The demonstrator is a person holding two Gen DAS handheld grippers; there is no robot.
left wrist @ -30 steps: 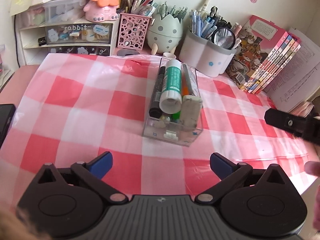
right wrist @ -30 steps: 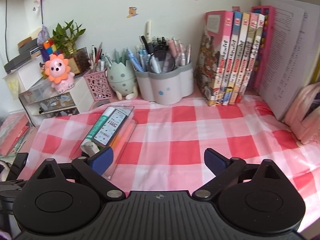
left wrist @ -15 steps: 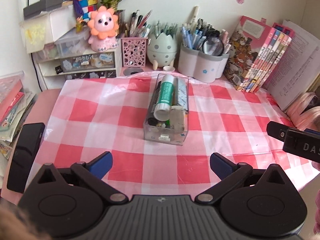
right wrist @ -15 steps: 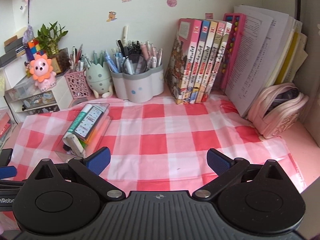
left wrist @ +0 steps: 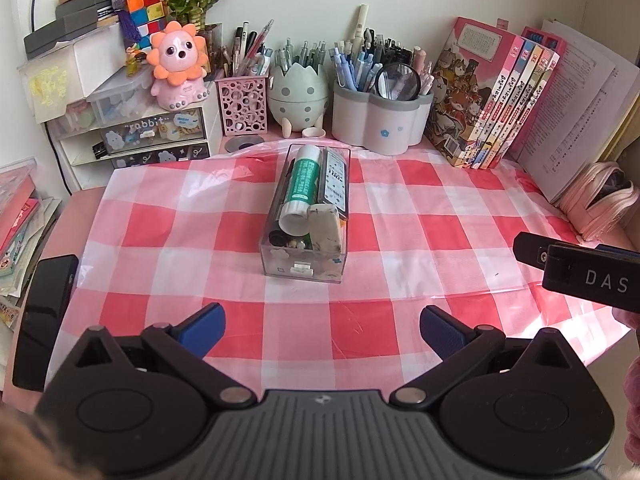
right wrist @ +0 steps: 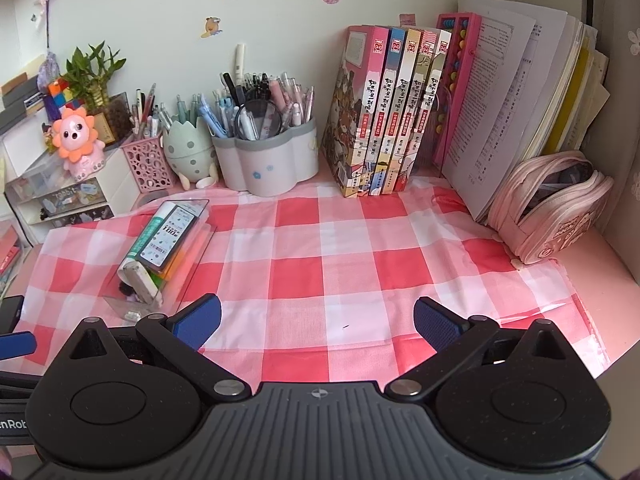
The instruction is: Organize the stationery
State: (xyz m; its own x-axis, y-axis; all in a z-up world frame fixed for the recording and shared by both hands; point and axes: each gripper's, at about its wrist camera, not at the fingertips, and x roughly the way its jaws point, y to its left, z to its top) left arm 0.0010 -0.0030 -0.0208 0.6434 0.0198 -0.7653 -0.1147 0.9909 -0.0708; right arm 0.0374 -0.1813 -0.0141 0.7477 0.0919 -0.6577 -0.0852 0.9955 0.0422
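Left gripper gapes (empty) — right gripper too — clear box ahead.

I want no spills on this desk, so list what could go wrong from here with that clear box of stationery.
1. The glue stick and eraser ride above the rim of the clear box; tilting it may roll them out.
2. The checked cloth looks thin and wrinkled, so dragging the box could bunch it.
3. The box's far end sits close to the egg-shaped holder and grey pen cup; pushing it forward may knock them.

Both the left gripper and right gripper hang open, holding nothing.
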